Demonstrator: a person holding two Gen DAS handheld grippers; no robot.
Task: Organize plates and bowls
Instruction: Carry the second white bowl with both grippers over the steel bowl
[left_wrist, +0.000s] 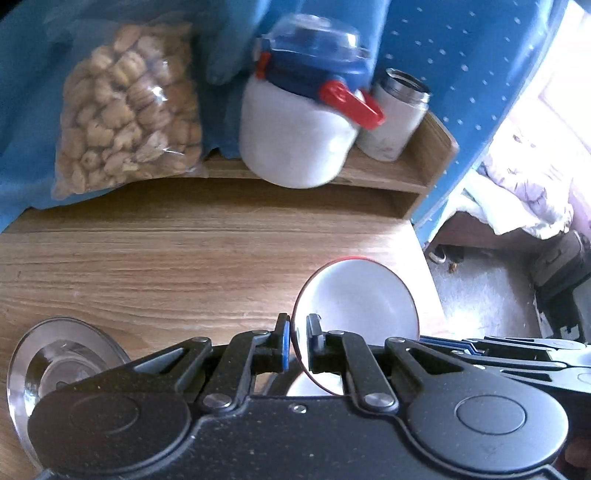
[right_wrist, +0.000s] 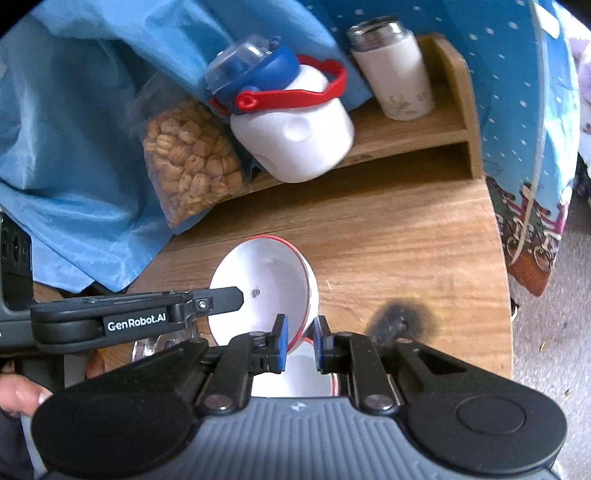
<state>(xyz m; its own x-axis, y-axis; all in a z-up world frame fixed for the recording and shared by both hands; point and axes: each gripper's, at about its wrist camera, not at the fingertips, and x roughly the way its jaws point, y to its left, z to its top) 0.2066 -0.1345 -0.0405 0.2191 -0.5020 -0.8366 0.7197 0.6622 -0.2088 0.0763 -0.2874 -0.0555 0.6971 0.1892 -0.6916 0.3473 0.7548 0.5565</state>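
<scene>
Two grippers clamp one white bowl (right_wrist: 264, 284) at frame centre: left gripper (left_wrist: 298, 341) and right gripper (right_wrist: 301, 341), both narrow on its rim.

The round bowl (right_wrist: 258, 284) is showing white inside, with a thin red line running around its rim. The wooden tabletop (right_wrist: 406, 236) is showing tan with darker grain streaks and one black scorch mark (right_wrist: 400, 319). The squat plastic jug (right_wrist: 295, 140) is showing a white body, blue lid, clear cap and red handle. The cylindrical flask (right_wrist: 399, 74) is showing white with a silver neck. The draped cloth (right_wrist: 74, 147) is showing plain light blue; the curtain (right_wrist: 517, 74) is showing deeper blue with white dots.
</scene>
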